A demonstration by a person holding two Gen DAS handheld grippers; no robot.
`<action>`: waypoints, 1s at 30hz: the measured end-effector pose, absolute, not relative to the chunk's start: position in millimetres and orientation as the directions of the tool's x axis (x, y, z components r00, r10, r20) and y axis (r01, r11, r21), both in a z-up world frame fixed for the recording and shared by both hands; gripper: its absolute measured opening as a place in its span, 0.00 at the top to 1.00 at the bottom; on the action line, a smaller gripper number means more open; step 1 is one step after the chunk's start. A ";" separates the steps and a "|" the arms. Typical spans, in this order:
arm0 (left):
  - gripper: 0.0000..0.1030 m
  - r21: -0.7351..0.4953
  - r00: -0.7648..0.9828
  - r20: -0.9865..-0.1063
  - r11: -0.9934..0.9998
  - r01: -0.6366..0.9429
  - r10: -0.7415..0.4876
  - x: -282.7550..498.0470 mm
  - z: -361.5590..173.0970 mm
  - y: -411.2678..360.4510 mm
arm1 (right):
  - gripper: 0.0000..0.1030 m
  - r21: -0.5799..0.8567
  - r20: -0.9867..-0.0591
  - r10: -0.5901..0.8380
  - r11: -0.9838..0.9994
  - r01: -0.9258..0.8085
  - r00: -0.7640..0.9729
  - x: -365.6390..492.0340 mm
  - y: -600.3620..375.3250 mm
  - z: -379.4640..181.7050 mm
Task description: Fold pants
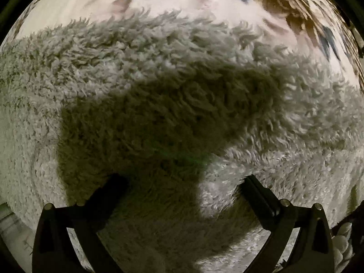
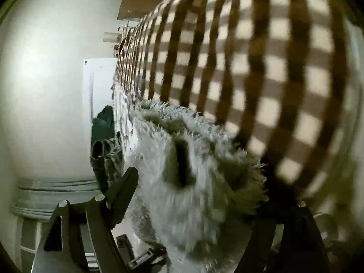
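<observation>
Fleece pants, grey and shaggy, spread directly ahead of the left gripper and filling nearly all of its view, lying on a patterned blanket visible beyond the far edge. Left jaws wide apart, hovering over or just touching the pile, nothing pinched between them. Likely soft, thick and light; should bunch and sag rather than hold a crease, so best taken at a seam, hem or waistband edge, not by the loose pile, which could slip. Long axis seemingly across the left view, side to side; which end is waist and which is leg, cannot tell.

Further right, same pants bunched up between the fingers of the right gripper, with a dark slot-like opening facing the camera. Right jaws spread, fabric lying in the gap; whether actually clamped, cannot tell, since the right finger is hidden in shadow. Checked brown-and-cream cover just beyond and to the right.
</observation>
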State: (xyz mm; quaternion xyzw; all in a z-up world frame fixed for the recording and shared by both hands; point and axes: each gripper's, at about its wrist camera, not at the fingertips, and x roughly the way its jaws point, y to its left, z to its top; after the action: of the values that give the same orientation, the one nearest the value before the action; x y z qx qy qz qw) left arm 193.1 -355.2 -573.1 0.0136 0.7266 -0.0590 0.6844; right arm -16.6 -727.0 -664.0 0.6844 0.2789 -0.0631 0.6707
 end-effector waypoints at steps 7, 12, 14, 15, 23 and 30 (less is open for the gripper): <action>0.00 -0.137 -0.008 -0.991 0.990 0.043 -0.136 192.2 -537.7 -338.0 | 0.75 0.800 -0.599 0.278 0.229 0.554 0.751 13.3 -720.4 -629.5; 0.00 -0.185 0.053 -0.981 0.983 0.007 -0.185 186.0 -493.0 -315.3 | 0.76 0.762 -0.629 0.234 0.372 0.529 0.742 24.9 -697.4 -560.8; 0.00 -0.208 0.066 -0.976 0.978 -0.020 -0.207 184.3 -476.6 -296.5 | 0.76 0.748 -0.632 0.230 0.432 0.504 0.740 38.0 -682.1 -535.4; 0.00 -0.223 0.072 -0.973 0.974 -0.032 -0.220 184.4 -469.1 -286.2 | 0.76 0.736 -0.635 0.229 0.468 0.489 0.737 46.4 -671.9 -522.2; 0.00 -0.279 0.150 -0.955 0.947 -0.159 -0.256 178.9 -439.8 -177.0 | 0.76 0.668 -0.649 0.339 0.682 0.298 0.681 114.1 -524.8 -452.1; 0.00 -0.243 0.207 -0.959 0.936 -0.255 -0.193 167.3 -422.9 -59.5 | 0.76 0.573 -0.741 0.436 0.807 0.144 0.510 157.0 -345.3 -490.7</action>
State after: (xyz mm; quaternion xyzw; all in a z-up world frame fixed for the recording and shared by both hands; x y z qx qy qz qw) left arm 167.3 -59.5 -422.9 -0.1779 0.6295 0.0204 0.7561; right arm 157.0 -345.3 -490.7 0.2977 0.4868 0.0894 0.8163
